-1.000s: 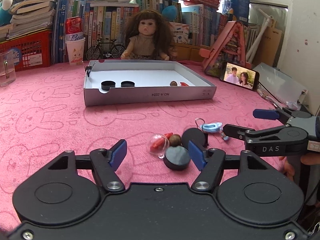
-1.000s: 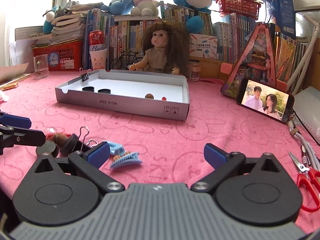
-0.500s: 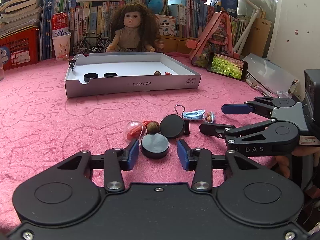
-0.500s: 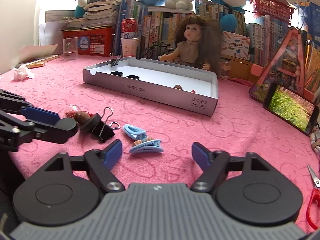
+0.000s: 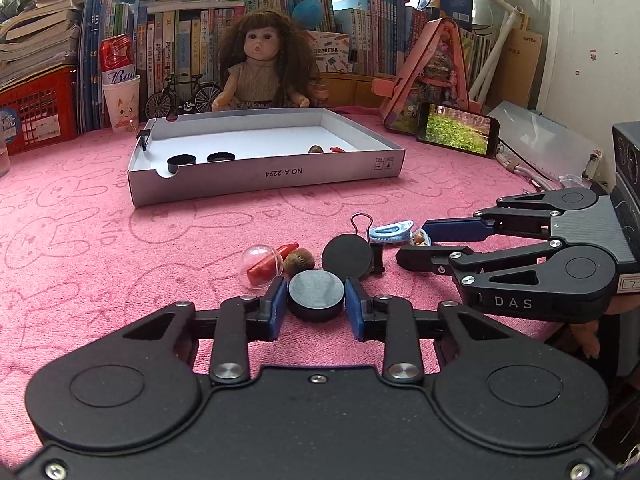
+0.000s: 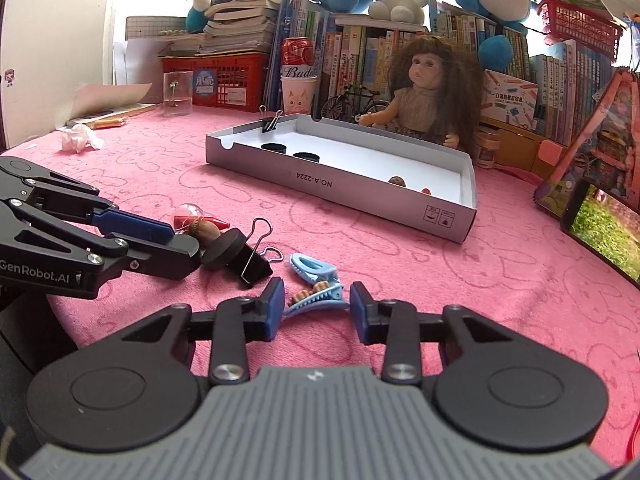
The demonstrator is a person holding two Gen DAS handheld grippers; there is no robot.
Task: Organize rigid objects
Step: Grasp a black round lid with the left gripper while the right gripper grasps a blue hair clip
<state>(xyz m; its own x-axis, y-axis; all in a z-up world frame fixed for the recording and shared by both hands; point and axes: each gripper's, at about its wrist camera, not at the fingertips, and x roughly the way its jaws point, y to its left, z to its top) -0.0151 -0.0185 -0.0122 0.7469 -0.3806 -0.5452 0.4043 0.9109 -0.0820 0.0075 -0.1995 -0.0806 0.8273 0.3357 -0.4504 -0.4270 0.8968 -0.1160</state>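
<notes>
- Disc sits between the pads of the left tool, whose jaws have just been closing; both pads appear to touch its rim, so it reads as gripped, still low on the bench.
- Risk one: the grip is near the pad tips on a smooth round edge; a tilt on lifting could let the disc slip out.
- Risk two: a second disc, a nut and a capsule lie just beyond; a forward push would scatter them.
- Right tool has also just been closing and stands narrow around the blue clip; the left pad is at the clip, the right pad still shows a gap, so no grip yet.
- Risk three: the clip is uneven and springy and could skid or pop sideways under pressure.
- Risk four: the two tools work near each other and could collide on the way to the tray.
</notes>
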